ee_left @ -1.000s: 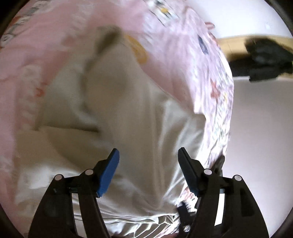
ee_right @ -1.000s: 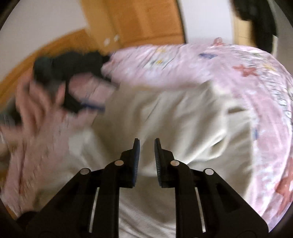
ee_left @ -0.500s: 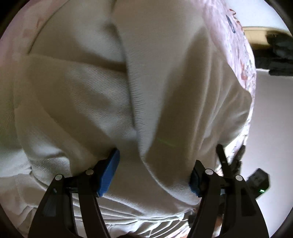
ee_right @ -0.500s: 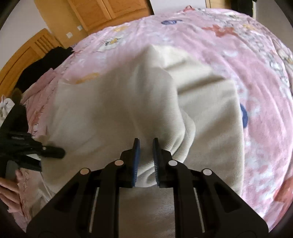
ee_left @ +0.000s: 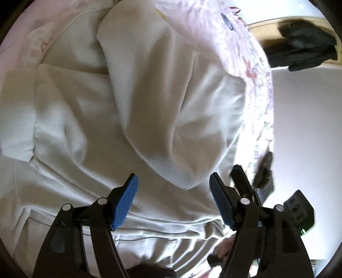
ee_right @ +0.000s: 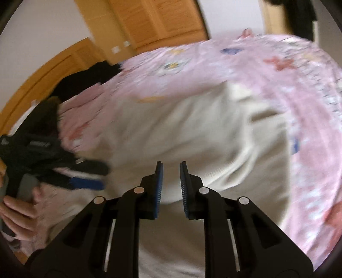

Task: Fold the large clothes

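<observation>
A large cream sweatshirt (ee_left: pixel 149 102) lies on a pink patterned bedspread (ee_left: pixel 252 64), with one part folded over the body and ending in a rounded edge (ee_left: pixel 181 171). My left gripper (ee_left: pixel 173 196) is open just above the garment, near that folded edge, holding nothing. In the right wrist view the same cream garment (ee_right: pixel 192 132) fills the middle. My right gripper (ee_right: pixel 171 184) hovers over it with the pads a small gap apart and nothing between them. The left gripper (ee_right: pixel 64 171) shows at that view's left edge, held by a hand (ee_right: pixel 19 213).
The pink bedspread (ee_right: pixel 277 70) covers the bed. Dark clothes (ee_right: pixel 85 79) lie at the bed's far left by a wooden headboard (ee_right: pixel 53 68). A wooden wardrobe (ee_right: pixel 160 19) stands behind. Dark clothing (ee_left: pixel 303 40) hangs over a wooden ledge; a white wall is beside the bed.
The left gripper has backed away from the folded cloth that lay between its fingers. The right gripper has lifted off the garment and its view has tilted up; its pads parted slightly.
</observation>
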Demonstrator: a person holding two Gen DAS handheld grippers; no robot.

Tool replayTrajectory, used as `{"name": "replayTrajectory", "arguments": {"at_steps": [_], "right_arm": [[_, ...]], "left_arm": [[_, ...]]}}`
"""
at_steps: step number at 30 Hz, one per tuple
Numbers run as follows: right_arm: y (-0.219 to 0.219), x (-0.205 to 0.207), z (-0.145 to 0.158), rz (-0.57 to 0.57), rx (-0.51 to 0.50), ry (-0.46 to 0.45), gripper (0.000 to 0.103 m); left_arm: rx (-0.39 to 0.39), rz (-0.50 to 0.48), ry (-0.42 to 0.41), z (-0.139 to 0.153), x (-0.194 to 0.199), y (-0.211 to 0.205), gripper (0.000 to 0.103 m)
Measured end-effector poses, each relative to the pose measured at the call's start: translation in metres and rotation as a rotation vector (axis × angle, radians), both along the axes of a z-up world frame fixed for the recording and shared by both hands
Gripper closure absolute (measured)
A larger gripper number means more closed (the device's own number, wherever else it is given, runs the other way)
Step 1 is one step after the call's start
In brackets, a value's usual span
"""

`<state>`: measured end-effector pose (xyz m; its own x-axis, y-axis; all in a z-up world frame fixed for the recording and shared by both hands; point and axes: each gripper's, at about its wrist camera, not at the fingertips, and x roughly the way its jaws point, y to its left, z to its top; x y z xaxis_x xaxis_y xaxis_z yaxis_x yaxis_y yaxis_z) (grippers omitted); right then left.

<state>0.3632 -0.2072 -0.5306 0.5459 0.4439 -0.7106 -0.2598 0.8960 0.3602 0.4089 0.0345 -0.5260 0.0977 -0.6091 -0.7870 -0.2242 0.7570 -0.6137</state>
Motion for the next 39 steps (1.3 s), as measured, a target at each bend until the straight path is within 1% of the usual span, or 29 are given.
{"name": "replayTrajectory", "arguments": {"at_steps": [2,4,6,7,8,9,11,13,16,18,19,21,23,24,25,26,27,29,31,32,34,36,39], "right_arm": [[0.011,0.0,-0.019,-0.007,-0.001,0.063,0.087],[0.019,-0.001,-0.038,-0.032,-0.048,0.103,0.087],[0.021,-0.001,-0.051,-0.054,-0.064,0.127,0.087],[0.02,-0.001,-0.058,-0.075,-0.067,0.134,0.087],[0.018,-0.001,-0.064,-0.092,-0.06,0.138,0.087],[0.017,-0.001,-0.067,-0.105,-0.046,0.144,0.087],[0.017,-0.001,-0.069,-0.119,-0.048,0.141,0.087],[0.024,-0.004,-0.063,-0.127,-0.092,0.142,0.087],[0.031,-0.011,-0.053,-0.14,-0.127,0.161,0.087],[0.026,-0.023,-0.047,-0.173,-0.099,0.174,0.087],[0.02,-0.034,-0.039,-0.198,-0.063,0.154,0.087],[0.014,-0.047,-0.024,-0.21,-0.007,0.1,0.087],[0.016,-0.048,-0.014,-0.184,0.048,0.057,0.087],[0.019,-0.044,-0.012,-0.165,0.076,0.051,0.086],[0.024,-0.037,-0.014,-0.148,0.103,0.064,0.078],[0.027,-0.033,-0.017,-0.14,0.111,0.075,0.075],[0.032,-0.027,-0.023,-0.127,0.118,0.095,0.07],[0.038,-0.015,-0.037,-0.107,0.097,0.132,0.07],[0.043,-0.01,-0.055,-0.093,0.035,0.17,0.07],[0.046,-0.009,-0.063,-0.077,0.01,0.165,0.07],[0.052,-0.014,-0.064,-0.038,-0.034,0.122,0.07],[0.055,-0.017,-0.062,-0.005,-0.071,0.106,0.07],[0.047,-0.024,-0.059,0.032,-0.07,0.115,0.068]], "left_arm": [[0.107,0.005,0.036,-0.015,-0.006,0.0,0.037],[0.095,0.031,0.083,-0.03,-0.009,0.002,0.036],[0.132,0.033,0.102,-0.042,-0.013,0.002,0.035],[0.175,0.019,0.101,-0.051,-0.013,0.0,0.038],[0.207,0.004,0.108,-0.057,-0.014,-0.002,0.049],[0.24,-0.008,0.114,-0.064,-0.015,-0.002,0.055],[0.244,-0.014,0.102,-0.072,-0.014,-0.002,0.055],[0.254,-0.017,0.116,-0.072,-0.008,-0.005,0.055],[0.292,-0.058,0.124,-0.065,-0.006,-0.011,0.055],[0.321,-0.087,0.106,-0.055,-0.003,-0.02,0.054],[0.339,-0.101,0.089,-0.048,-0.004,-0.022,0.052],[0.372,-0.129,0.035,-0.03,-0.013,-0.02,0.04],[0.404,-0.144,-0.047,-0.003,-0.028,-0.012,0.037],[0.42,-0.143,-0.071,0.005,-0.035,-0.008,0.035],[0.454,-0.132,-0.107,0.018,-0.048,0.001,0.033],[0.472,-0.122,-0.122,0.025,-0.056,0.008,0.031],[0.497,-0.097,-0.138,0.034,-0.069,0.02,0.03],[0.521,-0.065,-0.138,0.043,-0.084,0.032,0.03],[0.556,-0.033,-0.131,0.046,-0.095,0.051,0.028],[0.576,-0.017,-0.122,0.045,-0.101,0.061,0.026],[0.577,0.017,-0.089,0.038,-0.109,0.079,0.026],[0.578,0.032,-0.057,0.028,-0.115,0.101,0.026],[0.612,0.033,-0.008,0.004,-0.122,0.119,0.026]]}}
